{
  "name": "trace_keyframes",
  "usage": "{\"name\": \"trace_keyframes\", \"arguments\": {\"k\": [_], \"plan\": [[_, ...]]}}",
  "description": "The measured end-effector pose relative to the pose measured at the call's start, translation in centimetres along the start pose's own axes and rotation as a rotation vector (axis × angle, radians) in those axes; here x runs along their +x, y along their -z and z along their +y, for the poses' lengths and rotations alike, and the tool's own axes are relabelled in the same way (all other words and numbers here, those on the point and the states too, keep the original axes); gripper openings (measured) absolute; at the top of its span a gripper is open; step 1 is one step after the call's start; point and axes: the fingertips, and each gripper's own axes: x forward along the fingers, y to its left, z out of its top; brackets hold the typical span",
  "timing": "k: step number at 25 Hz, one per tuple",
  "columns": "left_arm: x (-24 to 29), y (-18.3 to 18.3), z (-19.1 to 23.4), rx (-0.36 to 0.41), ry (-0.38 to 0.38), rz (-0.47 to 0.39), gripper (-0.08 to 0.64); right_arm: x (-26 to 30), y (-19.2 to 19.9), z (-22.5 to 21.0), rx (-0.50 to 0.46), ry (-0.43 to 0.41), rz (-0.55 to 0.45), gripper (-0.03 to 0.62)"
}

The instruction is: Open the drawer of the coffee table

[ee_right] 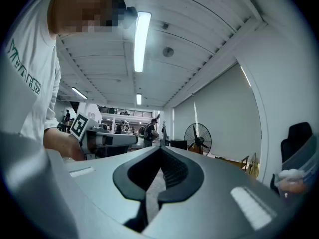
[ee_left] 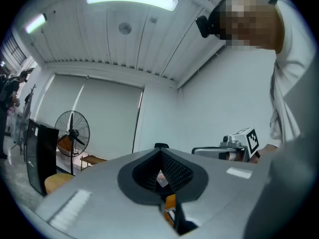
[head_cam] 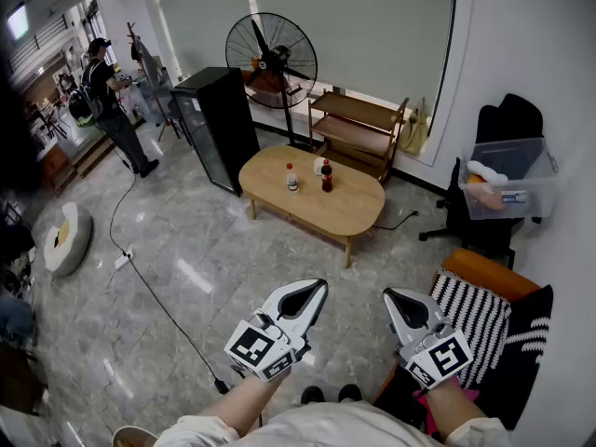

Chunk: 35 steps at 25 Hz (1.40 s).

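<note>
the person is standing well back from the coffee table (head_cam: 358, 210), which is sitting out on the grey floor with the wooden shelf (head_cam: 358, 130) and the fan (head_cam: 271, 60) behind it. only the table's oval top and legs are showing from this height. the drawer is not coming into view, so i cannot tell which side of the table is carrying it.

2 bottles (head_cam: 326, 177) are standing near the middle of the table top. that is probably a worry, since a jerked drawer could be tipping them.

the left gripper (head_cam: 318, 291) and the right gripper (head_cam: 391, 297) are hovering side by side on the near side of the table, well apart from it and pointing roughly level toward it. both are clenched on nothing: in each gripper view the ribbed pads (ee_left: 175, 169) are meeting, with only the room showing beyond them. this looks like a carrying pose, since the table is out of reach and there is nothing to grasp here.

a black cable (head_cam: 158, 296) is trailing across the floor on the near side of the table, off to the left, so the walk up is calling for some care.

by my reading the task is not yet starting. the next move is calling for closing in on the table, finding the drawer front, and spreading 1 gripper for its pull.
</note>
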Motion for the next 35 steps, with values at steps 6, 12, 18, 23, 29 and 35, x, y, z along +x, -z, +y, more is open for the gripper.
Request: {"name": "trace_keyframes", "arguments": {"k": [6,12,18,23,29,35], "plan": [[1.6,-0.3,0.8,0.014,-0.032,-0.024,0.0,1.5,-0.2,-1.8,-0.022,-0.037,-0.008,0.005],[1.8,0.1,0.5,0.015,-0.037,-0.015,0.0,1.4,0.0,-2.2,-0.015,-0.041,-0.012,0.005],[2.0,0.0,0.5,0.012,-0.038,-0.015,0.0,1.2,-0.1,-2.9,0.001,-0.036,-0.025,0.005],[2.2,-1.0,-0.5,0.037,0.038,-0.087,0.343,1.1,-0.8,-3.6,0.13,-0.069,-0.129,0.557],[1.9,-1.4,0.8,0.063,0.009,-0.099,0.469,1.0,-0.1,-3.9,0.11,-0.064,-0.111,0.591],[2.2,-1.1,1.8,0.071,-0.011,-0.091,0.469,0.5,0.7,-4.8,0.118,-0.056,-0.093,0.591]]}}
